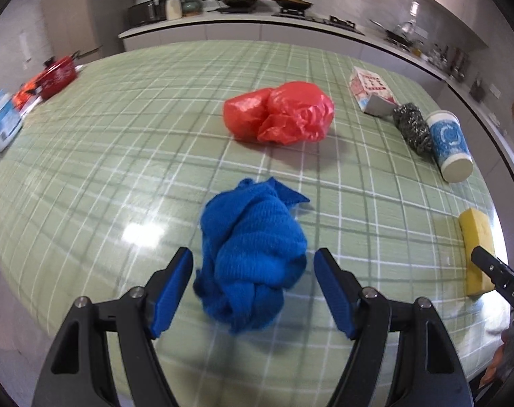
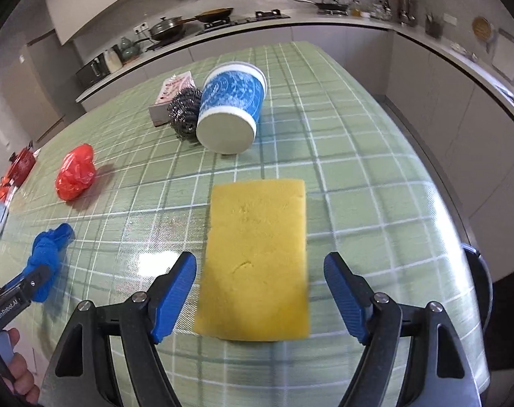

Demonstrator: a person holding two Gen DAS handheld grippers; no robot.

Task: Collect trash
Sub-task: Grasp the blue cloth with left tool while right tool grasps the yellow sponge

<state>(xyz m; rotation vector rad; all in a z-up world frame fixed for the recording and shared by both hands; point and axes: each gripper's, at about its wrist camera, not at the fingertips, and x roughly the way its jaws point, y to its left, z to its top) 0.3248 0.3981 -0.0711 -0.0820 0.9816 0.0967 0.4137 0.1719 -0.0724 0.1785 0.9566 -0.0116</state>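
Both grippers spread wide, one item framed between each pair of blue pads.

Left gripper (image 1: pixel 253 291) is held open around the crumpled blue cloth (image 1: pixel 253 254), nothing pinched so far; a red plastic bag (image 1: pixel 280 112) is seen at 12 o'clock beyond it. Right gripper (image 2: pixel 260 295) is opened around the flat yellow sponge (image 2: pixel 257 264) on the green checked tablecloth (image 2: pixel 358 176). At 12 o'clock, a tipped blue-and-white paper cup (image 2: pixel 231 108) is touched by a steel scourer (image 2: pixel 184 112), carton (image 2: pixel 172 93) behind.

"GenRobot.AI" on left gripper (image 2: pixel 36 279)
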